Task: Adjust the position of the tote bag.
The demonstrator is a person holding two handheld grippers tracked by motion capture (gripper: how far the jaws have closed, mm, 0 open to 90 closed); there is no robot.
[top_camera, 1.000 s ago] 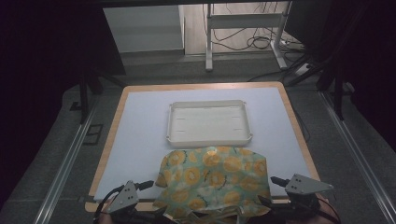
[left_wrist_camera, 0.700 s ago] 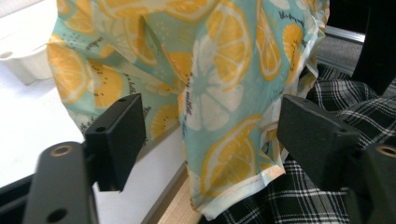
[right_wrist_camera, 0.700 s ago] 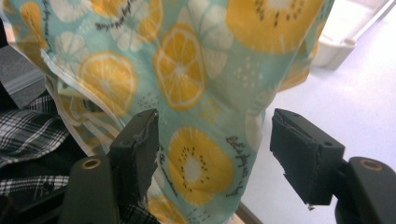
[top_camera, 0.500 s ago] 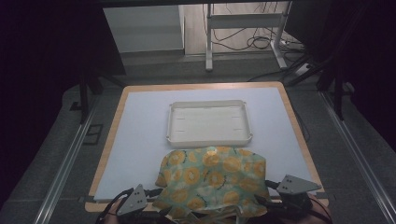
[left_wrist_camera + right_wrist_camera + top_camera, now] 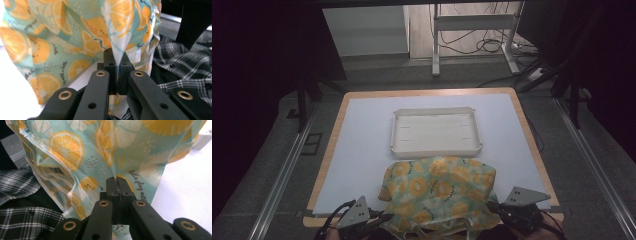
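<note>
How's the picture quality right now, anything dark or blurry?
High view: dim, room edges nearly black, only the table and tray lit. Left gripper view: cloth sharp, tongs' near arms soft. Right gripper view: cloth print crisp, table top right washed out white.

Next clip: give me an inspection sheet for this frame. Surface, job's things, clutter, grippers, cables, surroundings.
Surface: pale blue mat on a wood-edged table.
Job's things: teal cloth bag with orange-slice print, crumpled at the near edge; shallow white plastic tray beyond it, empty.
Clutter: nothing seen.
Grippers: left gripper shut on a fold of the bag; right gripper shut on the bag's fabric.
Cables: black cable trailing from the left gripper; loose cables on the floor behind the table.
Surroundings: white metal frame legs beyond the table, dark sides; plaid sleeve.
</note>
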